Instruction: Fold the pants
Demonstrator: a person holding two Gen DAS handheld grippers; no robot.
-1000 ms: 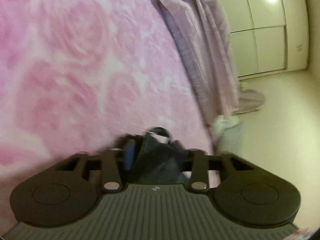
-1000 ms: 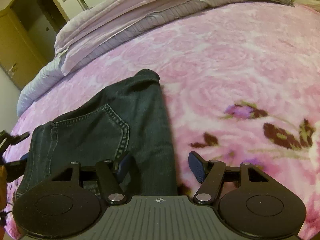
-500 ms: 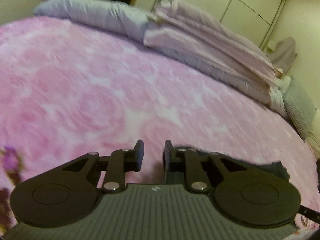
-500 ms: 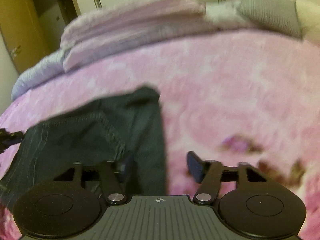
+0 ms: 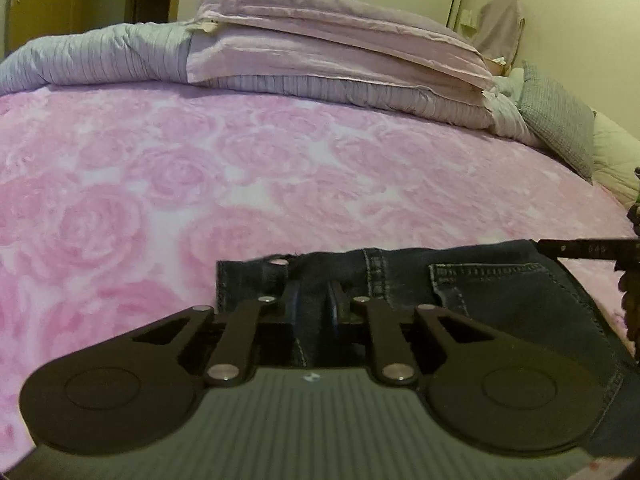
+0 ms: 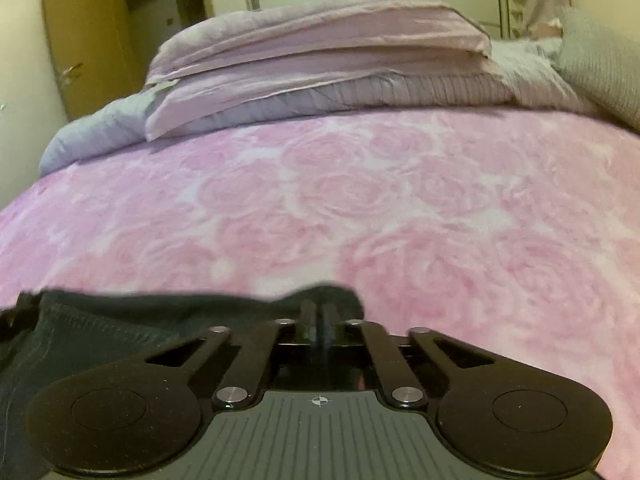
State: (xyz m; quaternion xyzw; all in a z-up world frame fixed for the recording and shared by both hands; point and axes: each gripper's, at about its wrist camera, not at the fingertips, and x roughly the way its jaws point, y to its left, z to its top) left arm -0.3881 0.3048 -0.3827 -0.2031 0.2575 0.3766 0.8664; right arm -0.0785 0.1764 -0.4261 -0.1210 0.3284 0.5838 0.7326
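now that both sets of jaws have just been closing, each claw has denim in it. the left gripper (image 5: pixel 314 300) is pinched narrow on the waistband edge of the pants (image 5: pixel 500 292), beside the metal button; a second ago it pointed across the blanket towards the wardrobe side with a dark bunch of cloth between its jaws, and half a second ago its jaws stood apart over the pants edge. the right gripper (image 6: pixel 319 316) was wide open over the pants a second ago; it is now fully closed on a raised dark fold at the far edge of the pants.

my reading: both ends of one edge are gripped, so the next lift or fold can start.

the pants lie on the near part of the pink rose blanket (image 5: pixel 240 168), back pocket up, well short of the stacked lilac bedding (image 5: pixel 320 60) at the far side. the right gripper's arm shows just past the pocket in the left view.

no brand, label or writing can be read; the button is too small to tell.
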